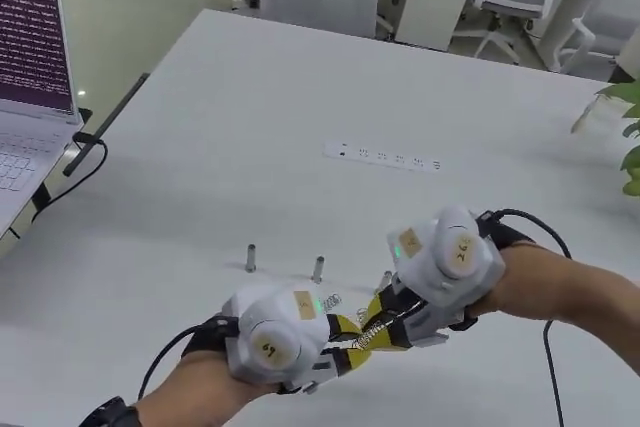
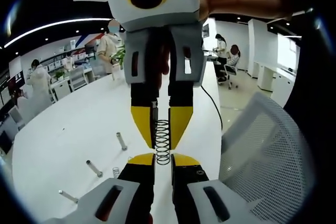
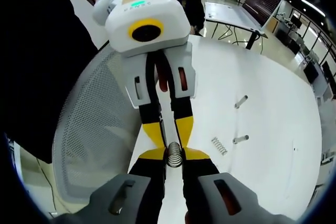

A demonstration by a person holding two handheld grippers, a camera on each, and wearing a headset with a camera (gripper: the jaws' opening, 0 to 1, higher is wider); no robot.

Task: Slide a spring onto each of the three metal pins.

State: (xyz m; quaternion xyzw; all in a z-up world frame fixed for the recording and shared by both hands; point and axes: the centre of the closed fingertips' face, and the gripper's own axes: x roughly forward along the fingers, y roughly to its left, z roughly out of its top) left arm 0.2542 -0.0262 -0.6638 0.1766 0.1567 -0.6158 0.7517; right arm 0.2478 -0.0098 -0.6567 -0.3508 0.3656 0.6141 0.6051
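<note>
Left gripper [image 2: 163,159], right gripper [image 3: 175,156] clamp slim silvery coil spring [image 2: 163,139]

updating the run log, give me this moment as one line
left gripper: shut on spring | right gripper: shut on same spring | three pins: bare | spare spring: on table

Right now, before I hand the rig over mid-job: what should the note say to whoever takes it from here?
The left gripper is shut on one end of a spring. The right gripper is shut on the same spring, so it is held between the two just above the table.
The three pins stand upright in a row, all bare. A loose spring lies on the table beside them.
Done: no pin fitted yet.
Left: a spring on each of the three pins.
</note>
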